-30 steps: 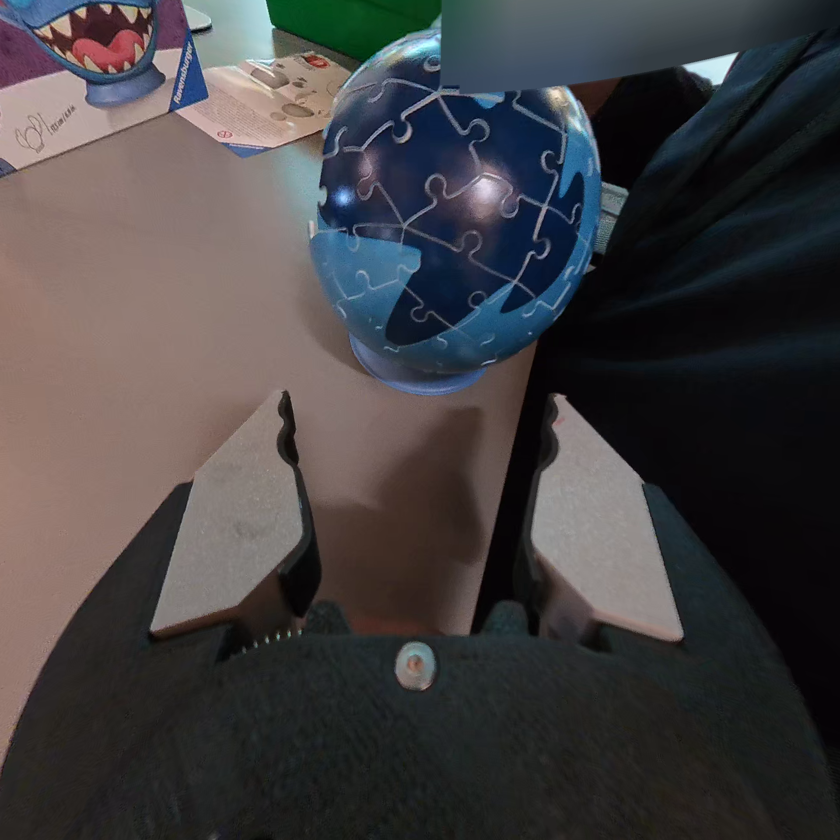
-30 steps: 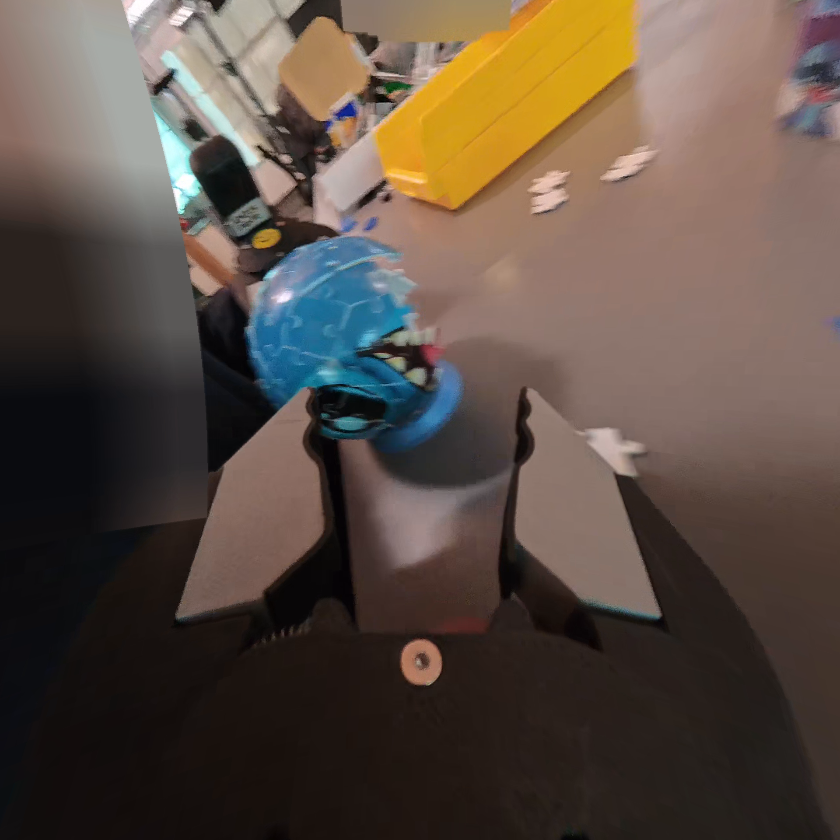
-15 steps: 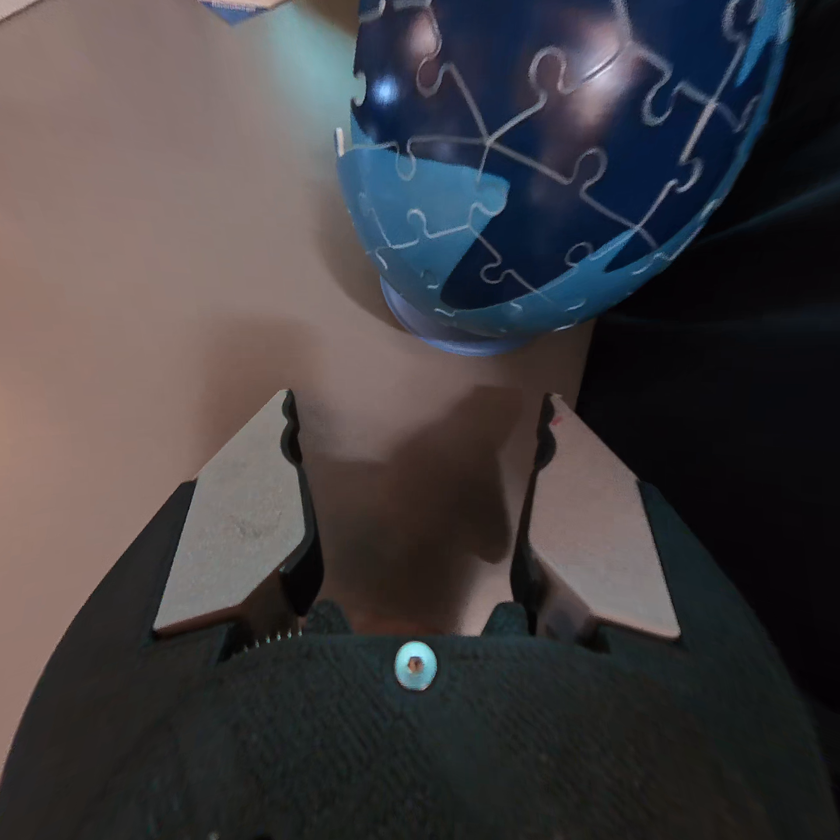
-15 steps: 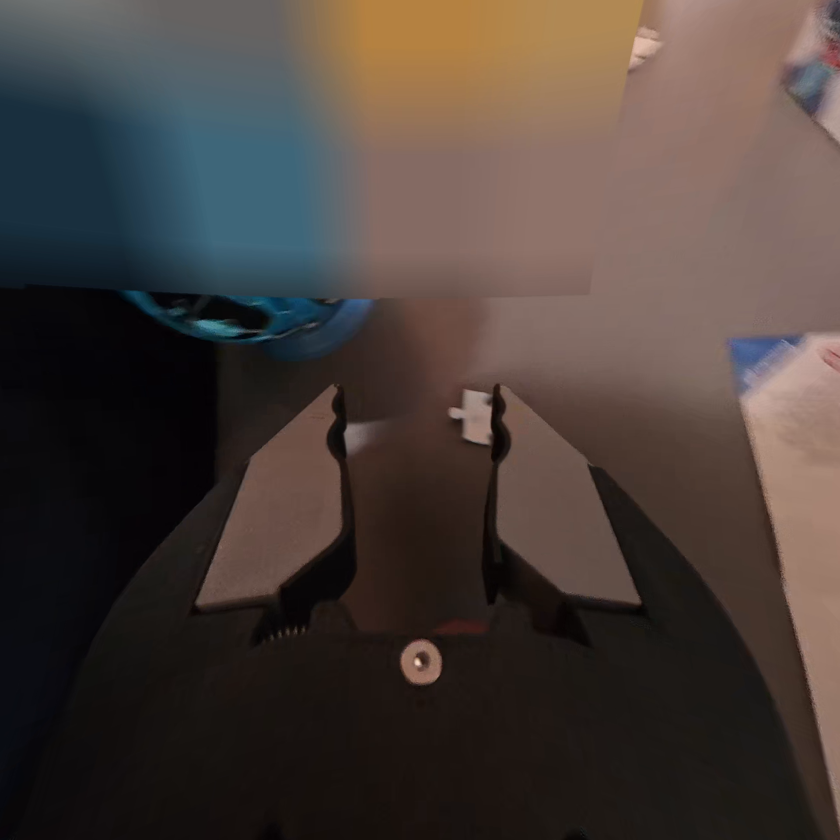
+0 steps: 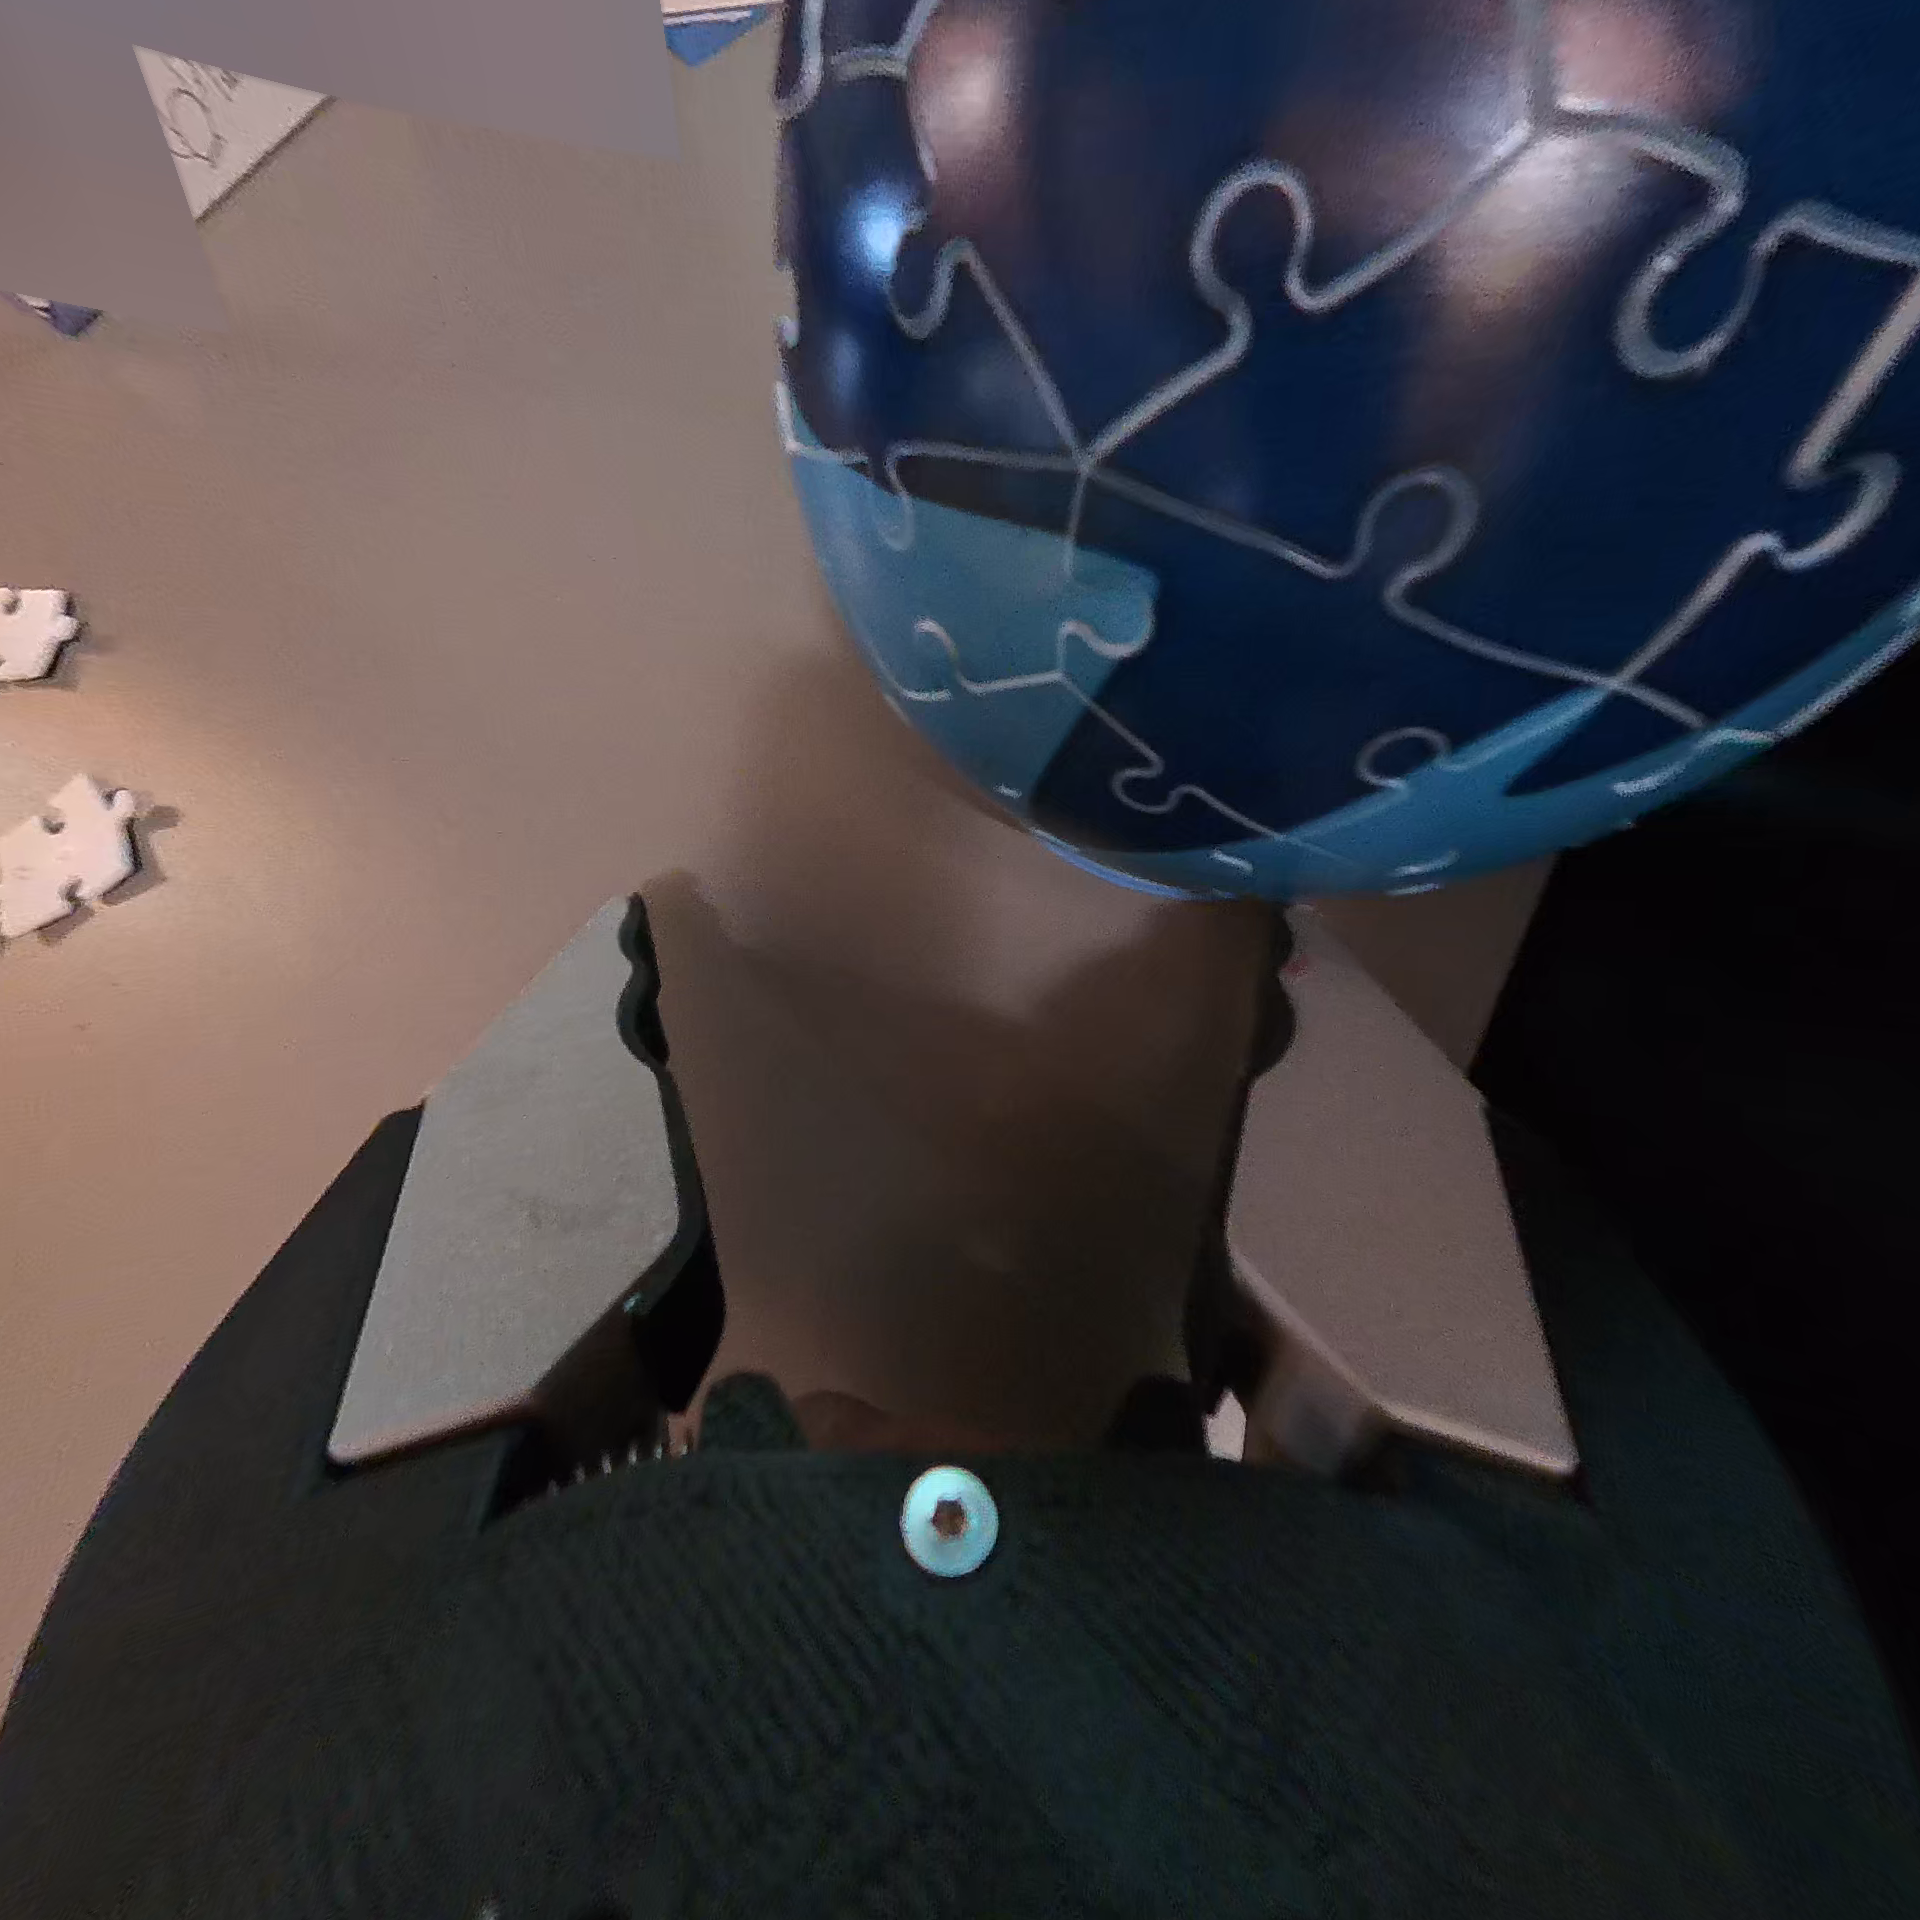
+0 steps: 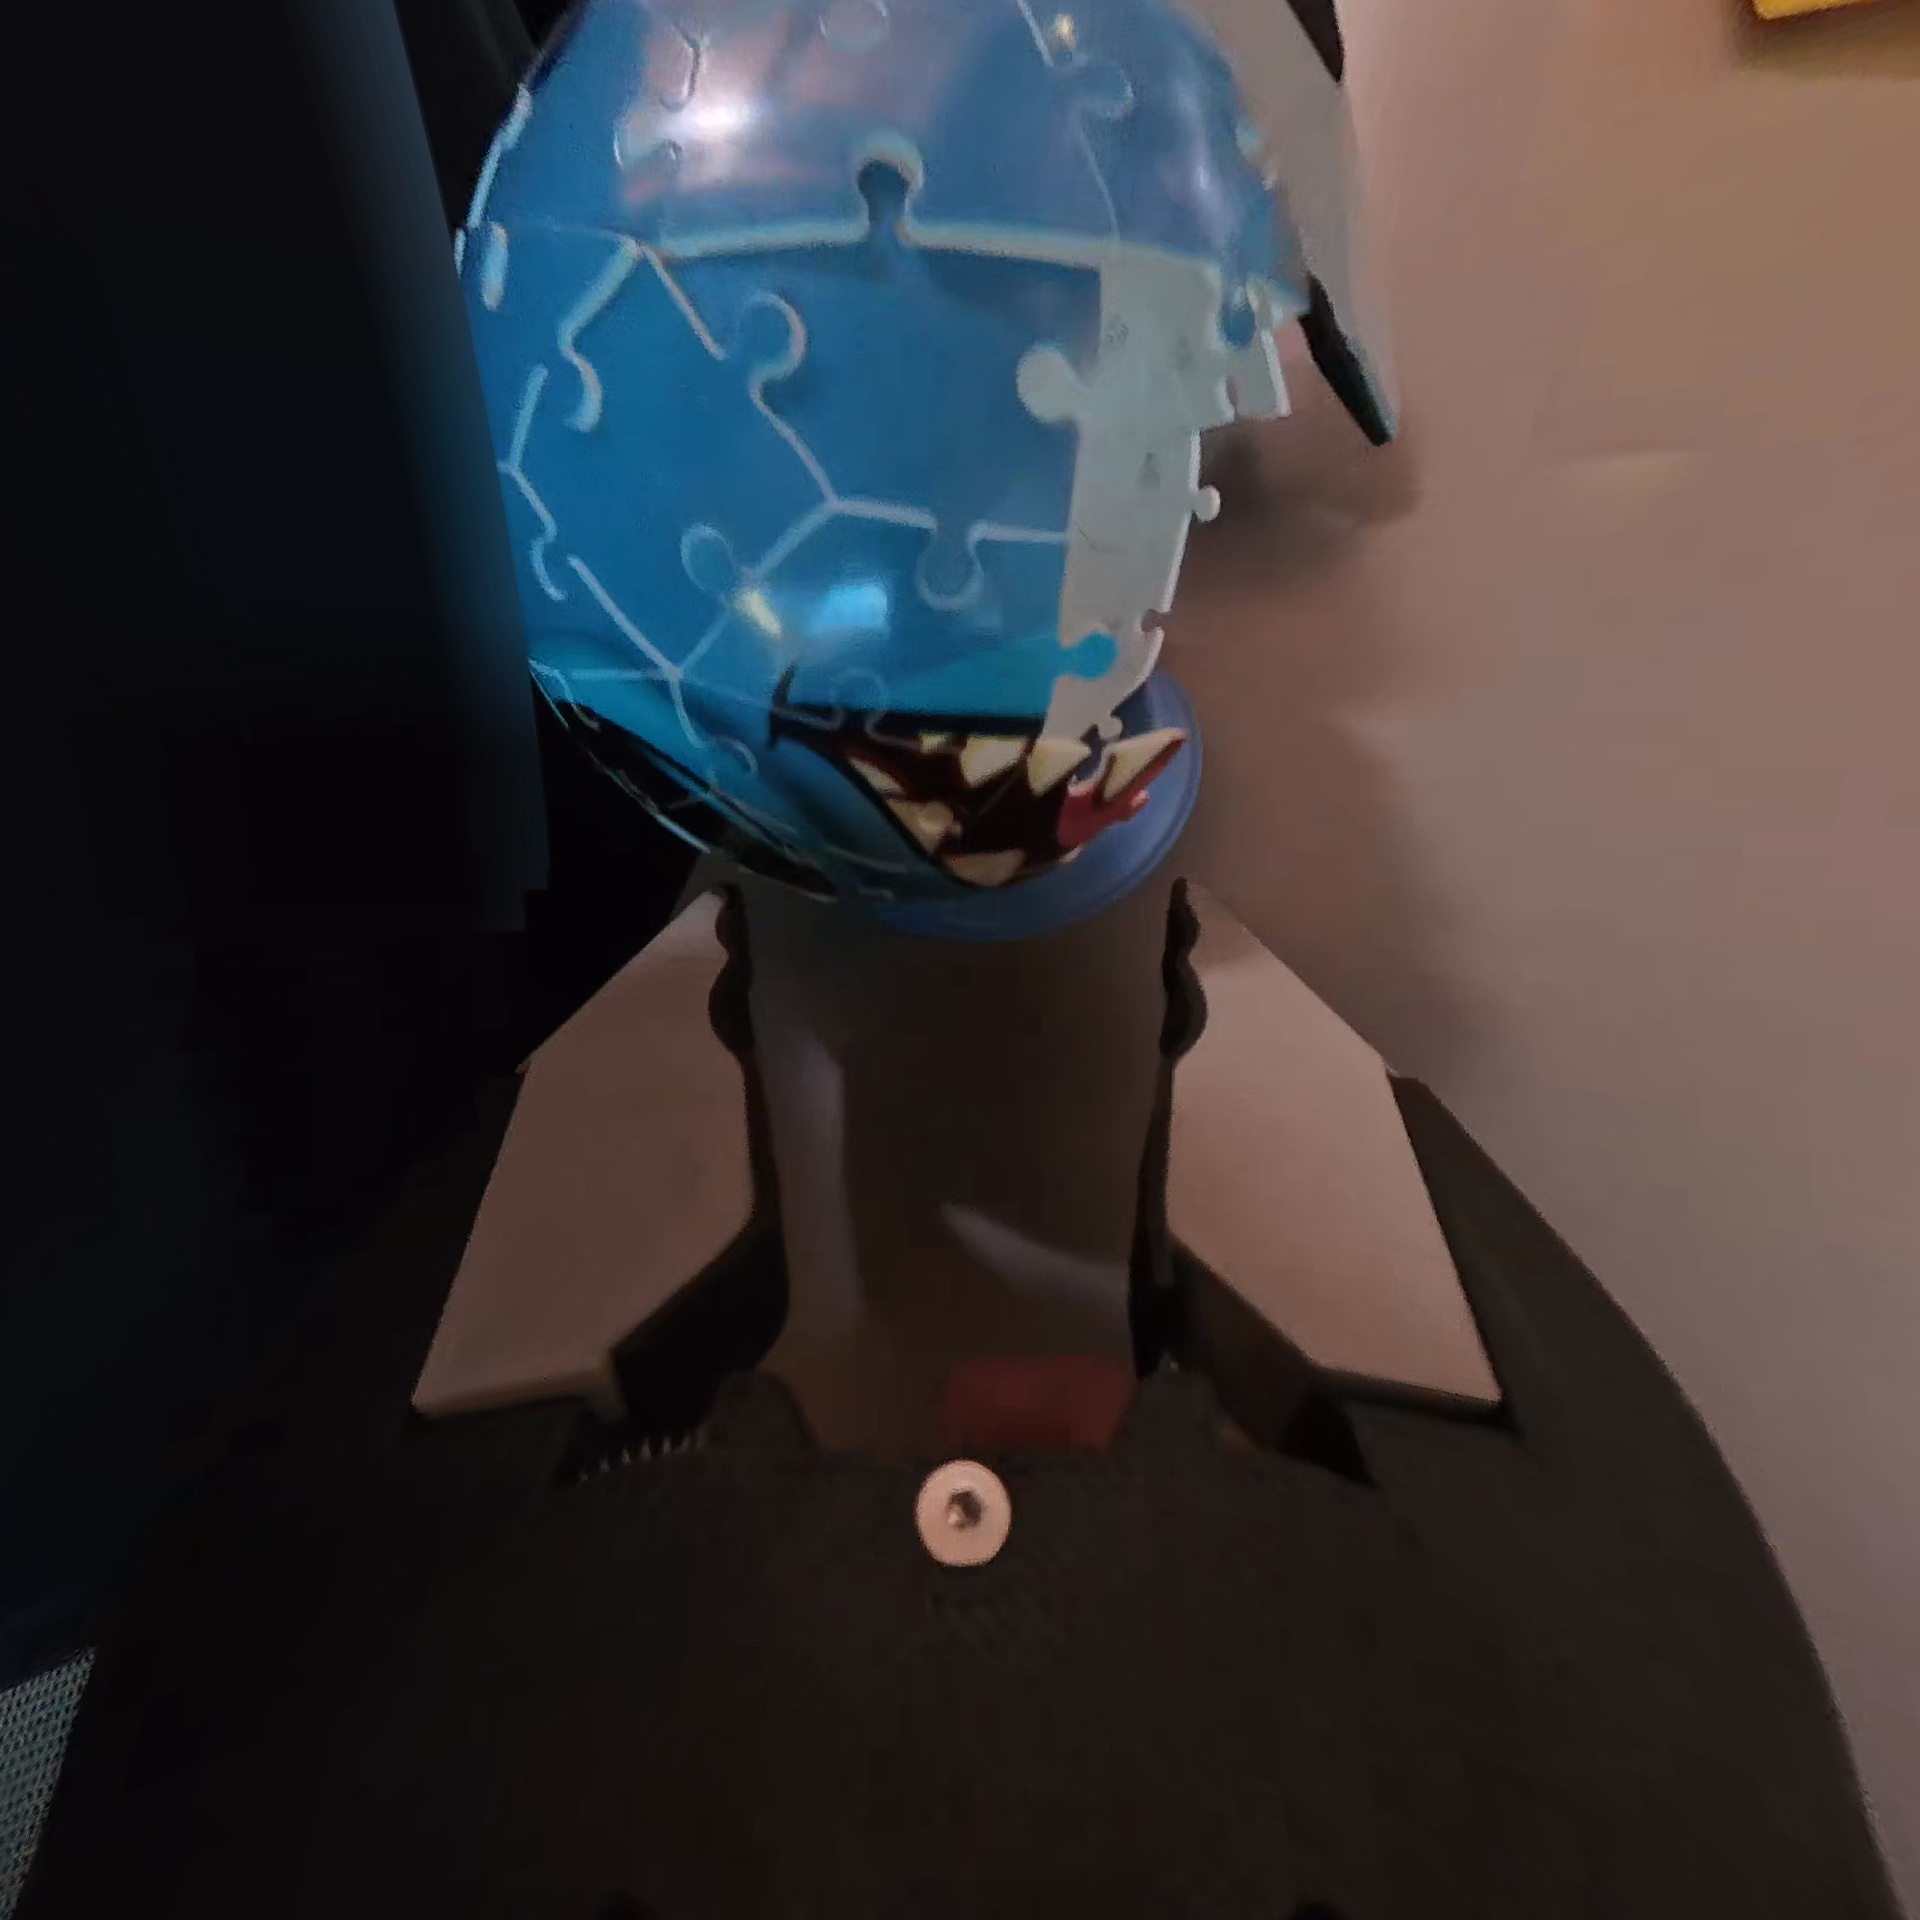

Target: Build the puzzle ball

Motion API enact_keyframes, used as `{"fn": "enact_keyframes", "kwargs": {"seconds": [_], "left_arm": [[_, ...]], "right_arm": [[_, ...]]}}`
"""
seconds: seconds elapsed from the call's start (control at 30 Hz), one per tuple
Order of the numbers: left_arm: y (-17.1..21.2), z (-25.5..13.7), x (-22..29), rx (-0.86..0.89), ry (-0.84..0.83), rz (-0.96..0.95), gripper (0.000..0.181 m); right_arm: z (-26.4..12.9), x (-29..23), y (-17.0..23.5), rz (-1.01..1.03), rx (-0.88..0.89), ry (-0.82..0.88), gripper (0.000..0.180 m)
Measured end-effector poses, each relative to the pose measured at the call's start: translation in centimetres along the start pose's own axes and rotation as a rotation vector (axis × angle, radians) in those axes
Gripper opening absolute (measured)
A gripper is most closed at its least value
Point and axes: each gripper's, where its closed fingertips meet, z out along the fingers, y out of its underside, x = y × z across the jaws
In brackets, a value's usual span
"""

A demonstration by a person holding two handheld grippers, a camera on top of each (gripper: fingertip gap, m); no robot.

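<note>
**Puzzle ball upright on its stand at the desk's near edge, both tongs empty**

The brown desk carries the puzzle ball, which sits in a round blue stand close to the near edge, beside a person's dark clothing. The stand is the only holder in sight, and the ball is all it holds. The ball stands upright, stand below, with no clear long axis.

The left wrist view shows its dark blue side, banded in lighter blue low down. The right wrist view shows the light blue side with a toothed mouth near the stand, and the pale undersides of pieces at an unfinished edge facing the open desk.

The left gripper is spread wide and grips nothing, just short of the ball. The right gripper is parted less widely, also holding nothing, its tips near the stand.

Only the left wrist view shows 2 loose white pieces lying toward the desk's left side.
</note>
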Motion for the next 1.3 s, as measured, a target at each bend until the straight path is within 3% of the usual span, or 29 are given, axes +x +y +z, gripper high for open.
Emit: {"fn": "enact_keyframes", "kwargs": {"seconds": [0.27, 0.6, 0.73, 0.97, 1.3], "left_arm": [[-0.1, 0.4, -1.2, -0.004, -0.016, -0.028, 0.114], [0.0, 0.9, -1.8, -0.021, 0.046, -0.039, 0.115], [-0.4, 1.3, -2.5, -0.013, 0.047, -0.021, 0.112], [-0.3, 1.3, -2.4, -0.016, 0.094, -0.007, 0.109], [0.0, 1.1, -2.1, -0.018, 0.146, -0.012, 0.105]], "right_arm": [[1.4, 0.0, 0.7, 0.034, -0.095, -0.058, 0.078], [1.0, -1.4, 1.4, 0.023, -0.098, -0.065, 0.084], [0.4, -2.3, 1.6, 0.059, -0.077, -0.093, 0.077], [-4.1, -1.6, 0.1, 0.207, 0.174, -0.046, 0.071], [-12.6, 2.5, 1.1, 0.389, 0.486, 0.261, 0.07]]}}
